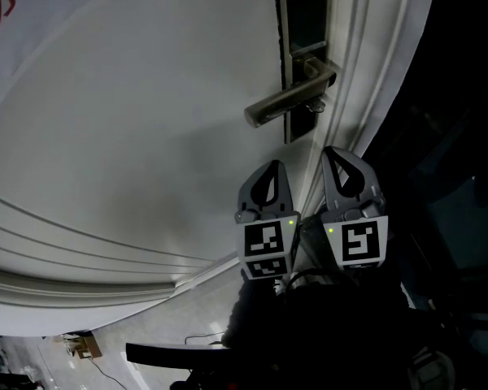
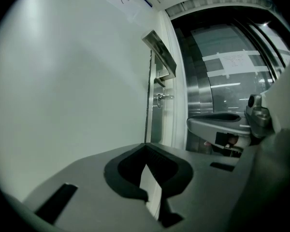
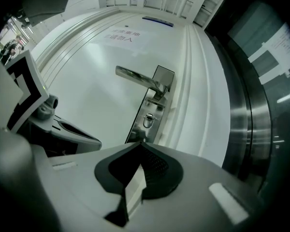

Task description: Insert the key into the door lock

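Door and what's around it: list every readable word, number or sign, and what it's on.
Paper notice on the door: dark characters, too blurred to read.
Red strokes, head view's top left: cut off, unreadable.
Sheet on the glass panel: print too small.
Nothing legible.

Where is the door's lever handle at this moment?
In the head view the lever handle sits near the top, right of centre, projecting leftward from the dark lock plate at the right edge of the white door.

The door (image 1: pixel 130 136) looks smooth, matt white; the lever handle (image 1: pixel 281 104) on it brushed satin metal; the lock plate (image 1: pixel 302 15) behind that handle glossy metal.
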